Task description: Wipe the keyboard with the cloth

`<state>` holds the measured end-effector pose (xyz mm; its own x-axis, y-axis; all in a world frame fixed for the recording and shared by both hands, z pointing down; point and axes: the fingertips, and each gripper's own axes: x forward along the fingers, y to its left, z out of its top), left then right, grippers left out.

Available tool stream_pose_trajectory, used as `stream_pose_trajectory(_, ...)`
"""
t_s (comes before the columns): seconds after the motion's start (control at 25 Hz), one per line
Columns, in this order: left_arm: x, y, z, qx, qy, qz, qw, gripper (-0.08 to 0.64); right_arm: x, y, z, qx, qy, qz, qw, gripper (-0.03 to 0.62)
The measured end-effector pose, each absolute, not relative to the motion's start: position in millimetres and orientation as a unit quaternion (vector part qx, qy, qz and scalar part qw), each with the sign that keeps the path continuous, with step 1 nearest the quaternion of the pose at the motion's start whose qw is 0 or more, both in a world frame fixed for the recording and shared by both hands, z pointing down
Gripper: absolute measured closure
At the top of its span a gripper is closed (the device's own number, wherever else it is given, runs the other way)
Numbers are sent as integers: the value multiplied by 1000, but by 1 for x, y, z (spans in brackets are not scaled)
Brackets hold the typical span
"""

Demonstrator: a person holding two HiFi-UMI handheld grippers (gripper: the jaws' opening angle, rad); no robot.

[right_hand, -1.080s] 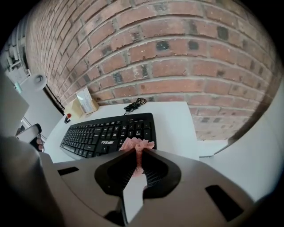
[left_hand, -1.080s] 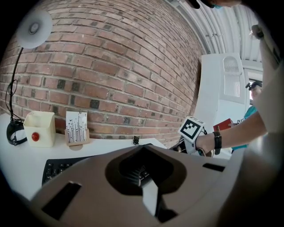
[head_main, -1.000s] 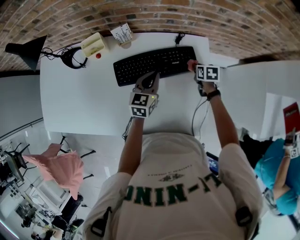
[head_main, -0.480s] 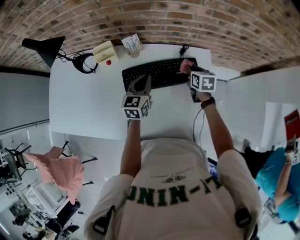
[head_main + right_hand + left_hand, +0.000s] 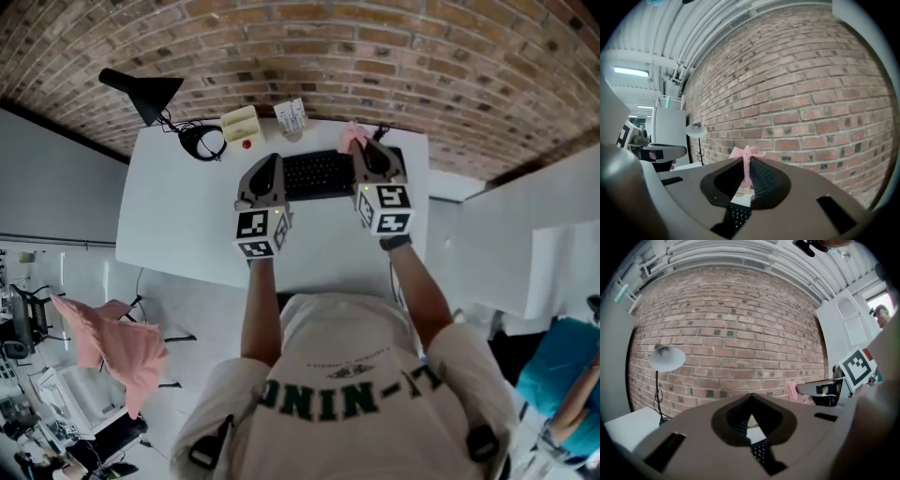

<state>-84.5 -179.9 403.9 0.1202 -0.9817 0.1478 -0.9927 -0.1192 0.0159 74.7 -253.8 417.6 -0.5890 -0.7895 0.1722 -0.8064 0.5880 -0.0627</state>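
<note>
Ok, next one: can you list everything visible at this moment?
table: one, white, against the brick wall
keyboard: one, black, far side of the table, between the grippers
cloth: one, pink, over the keyboard's far right end
desk lamp: one, black, table's far left corner
coiled cable: one, black, right of the lamp
box: one, cream, by the wall
packet: one, white, right of the box
garment: one, pink, off the table, lower left
second person: one, teal top, lower right
left gripper: shut, empty, over the keyboard's left end
right gripper: shut on the cloth
</note>
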Motion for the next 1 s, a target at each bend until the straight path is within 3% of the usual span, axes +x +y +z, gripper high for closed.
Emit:
stream_pose_trajectory(0.68,-80,-104,378,734,-678,33,15,557,82,-161,389,453,-889,64,26,560)
stream_pose_trajectory(1.0,-65,-89,412,748,-659,31,74,557,95,-140,396,462,-883,72,31,559)
